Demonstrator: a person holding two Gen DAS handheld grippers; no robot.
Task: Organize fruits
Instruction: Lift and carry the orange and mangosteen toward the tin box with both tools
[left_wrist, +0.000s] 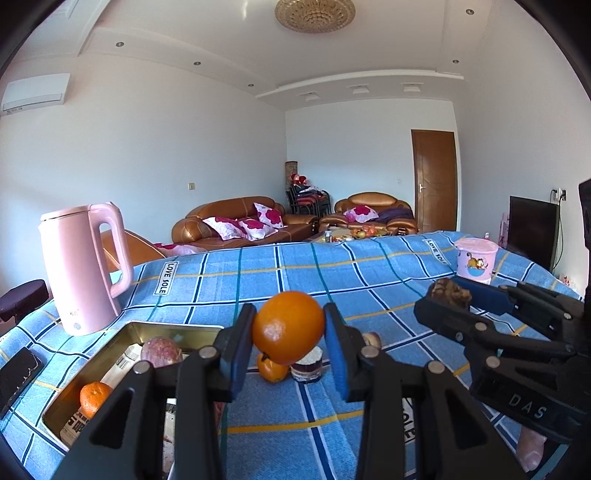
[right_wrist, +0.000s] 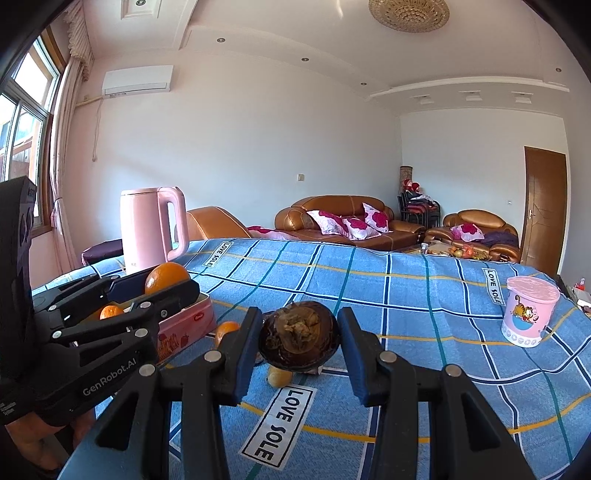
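Black arms of the left hand-held gripper (left_wrist: 288, 332) fill the foreground, its blue pads pressed against an orange (left_wrist: 289, 326) held clear above the desk (left_wrist: 388, 280). The tin box (left_wrist: 122, 354), already holding a small orange (left_wrist: 94, 398) and a reddish fruit (left_wrist: 161, 351), lies just left of and below this gripper, its long axis running away from the camera; I judge the left side nearer to it, so a short leftward carry and lowering should follow. The right hand-held gripper (right_wrist: 297, 341), to the right, is clamped on a dark brown round fruit (right_wrist: 298, 340), well apart from the box (right_wrist: 188, 328). Another orange (left_wrist: 272, 367) and a small jar (left_wrist: 306, 365) sit on the desk beneath the held orange.
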